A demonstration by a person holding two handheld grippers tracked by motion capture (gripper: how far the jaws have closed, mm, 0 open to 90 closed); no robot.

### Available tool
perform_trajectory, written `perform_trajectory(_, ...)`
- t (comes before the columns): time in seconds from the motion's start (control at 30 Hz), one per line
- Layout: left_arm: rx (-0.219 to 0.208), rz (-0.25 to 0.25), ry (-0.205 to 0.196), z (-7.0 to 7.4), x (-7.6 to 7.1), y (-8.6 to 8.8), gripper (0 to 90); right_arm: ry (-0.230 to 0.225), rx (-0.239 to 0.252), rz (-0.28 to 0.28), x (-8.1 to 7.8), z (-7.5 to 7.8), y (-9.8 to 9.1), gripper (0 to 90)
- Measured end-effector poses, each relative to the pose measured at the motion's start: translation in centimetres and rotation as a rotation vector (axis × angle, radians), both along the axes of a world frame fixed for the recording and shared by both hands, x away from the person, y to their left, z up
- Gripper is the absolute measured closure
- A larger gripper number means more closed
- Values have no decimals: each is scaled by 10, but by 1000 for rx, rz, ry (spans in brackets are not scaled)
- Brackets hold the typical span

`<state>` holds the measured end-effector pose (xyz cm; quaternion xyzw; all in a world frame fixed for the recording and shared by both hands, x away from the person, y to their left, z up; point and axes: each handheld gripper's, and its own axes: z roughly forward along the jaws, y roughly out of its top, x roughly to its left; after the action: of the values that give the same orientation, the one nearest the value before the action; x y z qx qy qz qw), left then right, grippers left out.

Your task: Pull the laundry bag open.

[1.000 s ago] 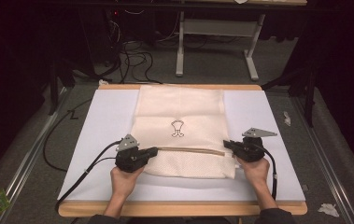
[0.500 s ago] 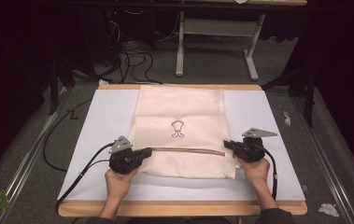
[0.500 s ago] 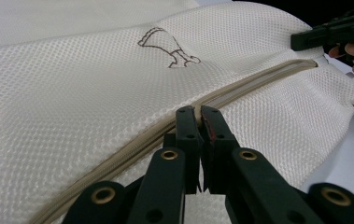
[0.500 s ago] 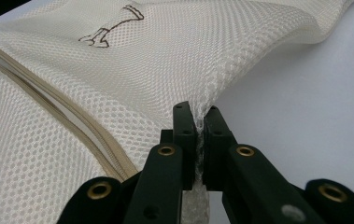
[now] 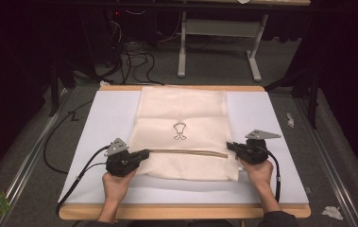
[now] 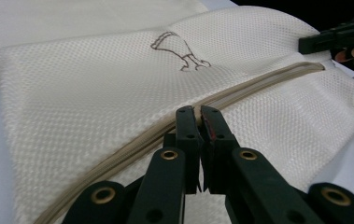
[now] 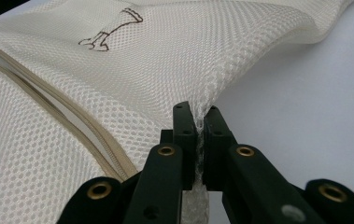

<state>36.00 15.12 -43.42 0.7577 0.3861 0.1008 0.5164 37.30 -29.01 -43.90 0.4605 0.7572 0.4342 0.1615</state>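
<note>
A cream mesh bag [image 5: 181, 109] with a small dark logo [image 5: 180, 131] lies flat on the white mat [image 5: 110, 113]. A tan zipper [image 5: 186, 152] runs across its near part. My left gripper [image 5: 146, 153] is at the zipper's left end. In the left gripper view its jaws [image 6: 198, 114] are shut right on the zipper line [image 6: 258, 84], and whatever they pinch is hidden. My right gripper [image 5: 228, 145] holds the bag's right edge. In the right gripper view it [image 7: 197, 114] is shut on a ridge of mesh [image 7: 188, 56], with the zipper [image 7: 48, 107] to its left.
The mat covers a wooden table, whose front edge [image 5: 181, 211] lies near the person's forearms. Bare mat lies left and right of the bag. Cables [image 5: 134, 56] and a white desk frame [image 5: 214, 38] stand on the floor beyond. Paper scraps [image 5: 330, 212] lie at the right.
My left gripper has moved left along the zipper line, and more of the tan zipper shows between the two grippers. The right gripper has stayed in place on the bag's edge.
</note>
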Motion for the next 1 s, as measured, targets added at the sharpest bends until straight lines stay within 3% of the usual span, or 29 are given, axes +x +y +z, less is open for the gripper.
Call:
perform_trajectory(0.1,-16,5,7,0,0,3,870,5,7,-5,0,0,-2,876)
perform_trajectory(1.0,9,41,3,2,0,18,870,-8,10,-11,-1,3,-6,876)
